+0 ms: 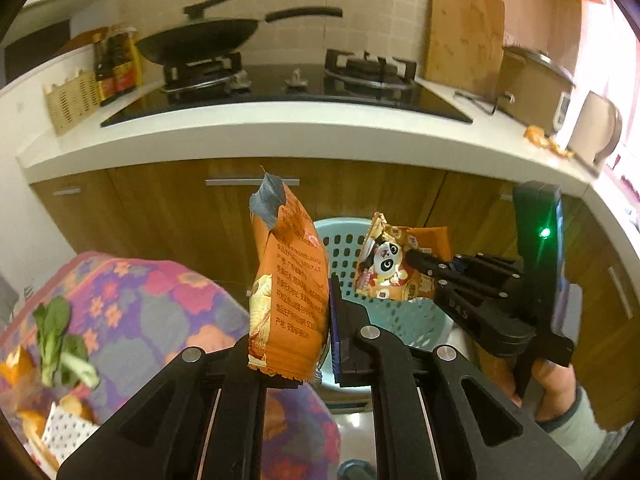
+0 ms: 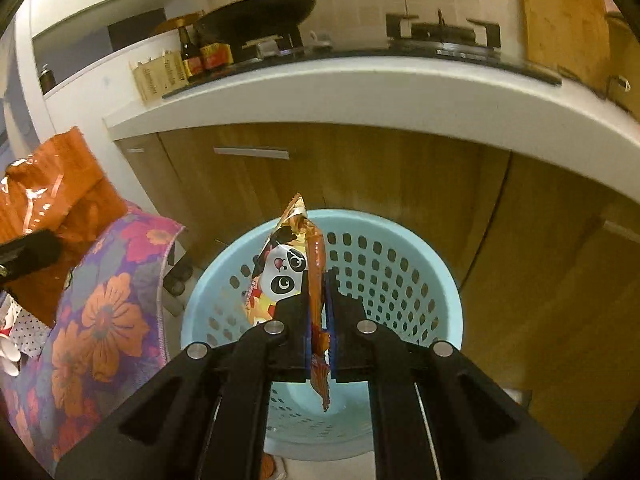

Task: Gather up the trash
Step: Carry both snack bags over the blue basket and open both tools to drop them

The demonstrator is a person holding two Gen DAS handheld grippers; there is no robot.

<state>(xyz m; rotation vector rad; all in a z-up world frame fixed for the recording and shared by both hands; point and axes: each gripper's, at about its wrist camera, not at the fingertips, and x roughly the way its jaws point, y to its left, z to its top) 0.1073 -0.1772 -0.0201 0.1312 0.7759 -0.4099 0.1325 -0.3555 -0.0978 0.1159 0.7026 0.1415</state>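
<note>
Right tongs (image 2: pixel 318 304), pinched panda wrapper (image 2: pixel 280 272), basket (image 2: pixel 400 240)

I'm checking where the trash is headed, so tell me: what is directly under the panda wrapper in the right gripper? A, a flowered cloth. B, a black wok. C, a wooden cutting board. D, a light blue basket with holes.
D: the right gripper holds the panda wrapper over the open mouth of the light blue basket.

Table (image 1: pixel 280 136) across upper frame, bearing hob (image 1: pixel 280 92), wicker box (image 1: pixel 72 100), sauce bottles (image 1: pixel 116 64), leaning board (image 1: pixel 464 32). At lower left, floral cloth (image 1: pixel 160 300) with greens (image 1: pixel 60 340).
</note>
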